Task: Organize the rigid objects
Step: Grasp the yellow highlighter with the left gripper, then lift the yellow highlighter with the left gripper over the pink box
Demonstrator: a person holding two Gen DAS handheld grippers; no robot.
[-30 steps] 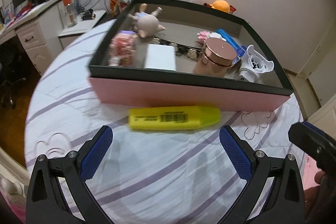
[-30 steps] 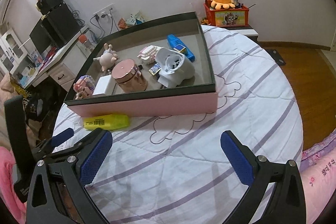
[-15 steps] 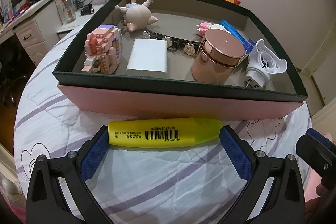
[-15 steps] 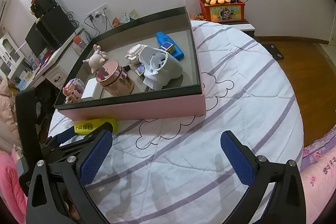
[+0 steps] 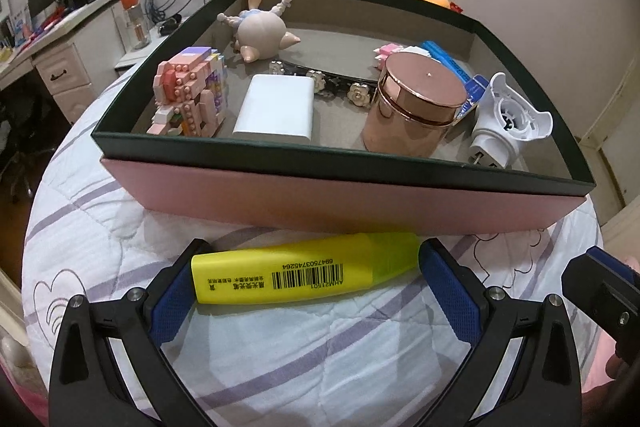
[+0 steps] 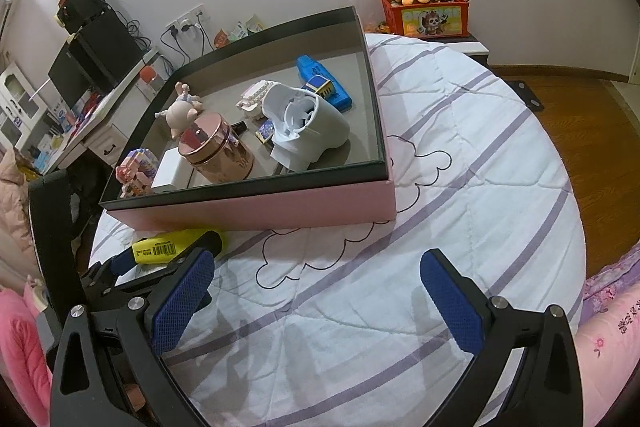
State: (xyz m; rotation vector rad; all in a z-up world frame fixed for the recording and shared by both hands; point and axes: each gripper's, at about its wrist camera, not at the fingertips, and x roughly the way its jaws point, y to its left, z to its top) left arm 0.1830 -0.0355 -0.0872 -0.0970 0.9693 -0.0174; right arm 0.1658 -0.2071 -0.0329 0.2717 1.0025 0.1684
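Lying on quilt just in front of pink box (image 5: 340,203), yellow highlighter (image 5: 304,273) sits between wide-open left gripper (image 5: 306,281) pads, ends nearly touching. Grab step, I'd say. Next: squeeze lengthwise, lift over box wall, drop into gap by white power bank (image 5: 276,111). Right gripper (image 6: 318,301) open, empty, hovering nearby.
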